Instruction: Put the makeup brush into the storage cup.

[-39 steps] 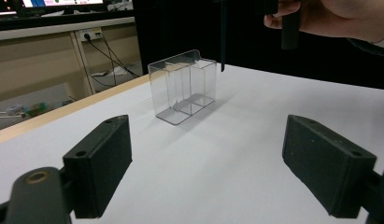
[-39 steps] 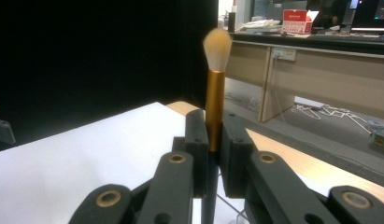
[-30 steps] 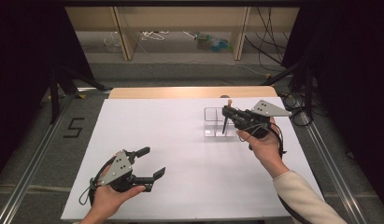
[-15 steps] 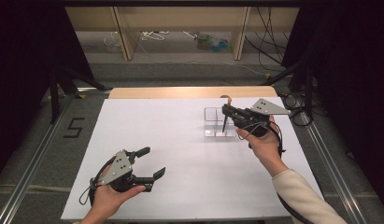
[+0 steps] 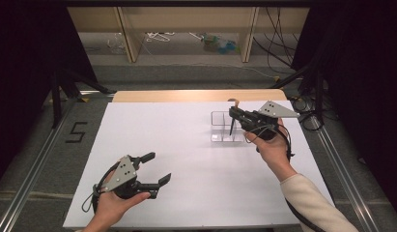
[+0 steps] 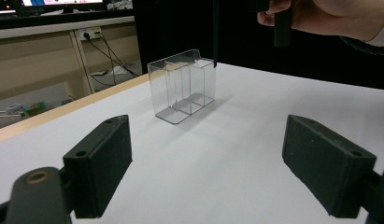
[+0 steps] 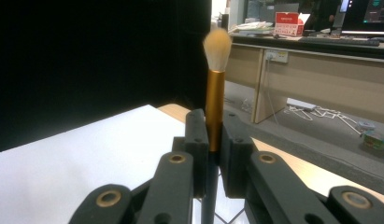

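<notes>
In the right gripper view the two black fingers (image 7: 197, 140) are pressed together on a makeup brush (image 7: 214, 105), clamping its gold ferrule so that it stands upright at the centre of the frame, pale bristles at the top and the dark handle running down between the fingers. From above, the right gripper (image 5: 233, 112) sits right of centre, the brush handle hanging down from it into or just over the near right end of a clear plastic organizer (image 5: 220, 126); which of the two cannot be told. The left gripper view, in its upper middle, puts the thin dark handle tip at the rim of the organizer's rightmost compartment, with the right hand (image 5: 269, 145) at the upper right edge. The organizer stands upright on the white worktop (image 5: 186, 145), its inner walls dividing it into narrow compartments. The left gripper (image 5: 156, 169) lies at the lower left of the high view, held low over the worktop by the left hand (image 5: 114, 205), its fingers spread wide apart with nothing between them, well apart from the organizer.
</notes>
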`<state>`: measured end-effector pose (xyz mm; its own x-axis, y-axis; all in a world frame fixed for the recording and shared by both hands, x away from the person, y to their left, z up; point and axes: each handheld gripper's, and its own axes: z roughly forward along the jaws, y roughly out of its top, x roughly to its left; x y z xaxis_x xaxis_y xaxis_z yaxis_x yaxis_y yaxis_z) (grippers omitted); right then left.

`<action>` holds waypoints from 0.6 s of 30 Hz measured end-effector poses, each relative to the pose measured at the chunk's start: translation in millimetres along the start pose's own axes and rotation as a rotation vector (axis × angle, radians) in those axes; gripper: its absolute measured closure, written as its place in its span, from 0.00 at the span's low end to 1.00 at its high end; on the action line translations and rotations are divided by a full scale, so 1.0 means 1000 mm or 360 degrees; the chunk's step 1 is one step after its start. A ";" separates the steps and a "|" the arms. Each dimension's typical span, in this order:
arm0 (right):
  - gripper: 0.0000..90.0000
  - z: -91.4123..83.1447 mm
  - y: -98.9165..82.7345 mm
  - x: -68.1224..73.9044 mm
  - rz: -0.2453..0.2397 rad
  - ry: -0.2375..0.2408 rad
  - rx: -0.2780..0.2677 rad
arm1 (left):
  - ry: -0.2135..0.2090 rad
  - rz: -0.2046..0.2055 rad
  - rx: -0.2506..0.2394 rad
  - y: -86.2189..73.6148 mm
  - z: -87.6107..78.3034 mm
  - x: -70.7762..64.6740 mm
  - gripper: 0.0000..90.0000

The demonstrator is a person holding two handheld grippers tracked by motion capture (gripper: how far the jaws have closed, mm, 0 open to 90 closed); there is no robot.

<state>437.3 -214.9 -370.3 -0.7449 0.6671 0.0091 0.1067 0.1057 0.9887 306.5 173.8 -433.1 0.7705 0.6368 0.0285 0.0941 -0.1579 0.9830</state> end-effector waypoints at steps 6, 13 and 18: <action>0.93 0.000 0.001 0.000 0.0013 -0.0001 0.0029 | 0.0000 -0.0001 0.0000 0.000 0.000 0.000 0.17; 0.93 0.001 0.002 -0.003 0.0001 -0.0014 -0.0001 | 0.0000 0.0000 0.0001 0.000 0.000 0.000 0.17; 0.93 0.002 0.002 -0.003 0.0009 -0.0026 0.0007 | -0.0002 0.0000 0.0002 0.000 0.000 0.000 0.17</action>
<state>441.0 -215.8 -368.1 -0.7336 0.6795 0.0123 0.1139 0.1052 0.9879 306.5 173.9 -433.2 0.7713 0.6358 0.0281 0.0950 -0.1587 0.9828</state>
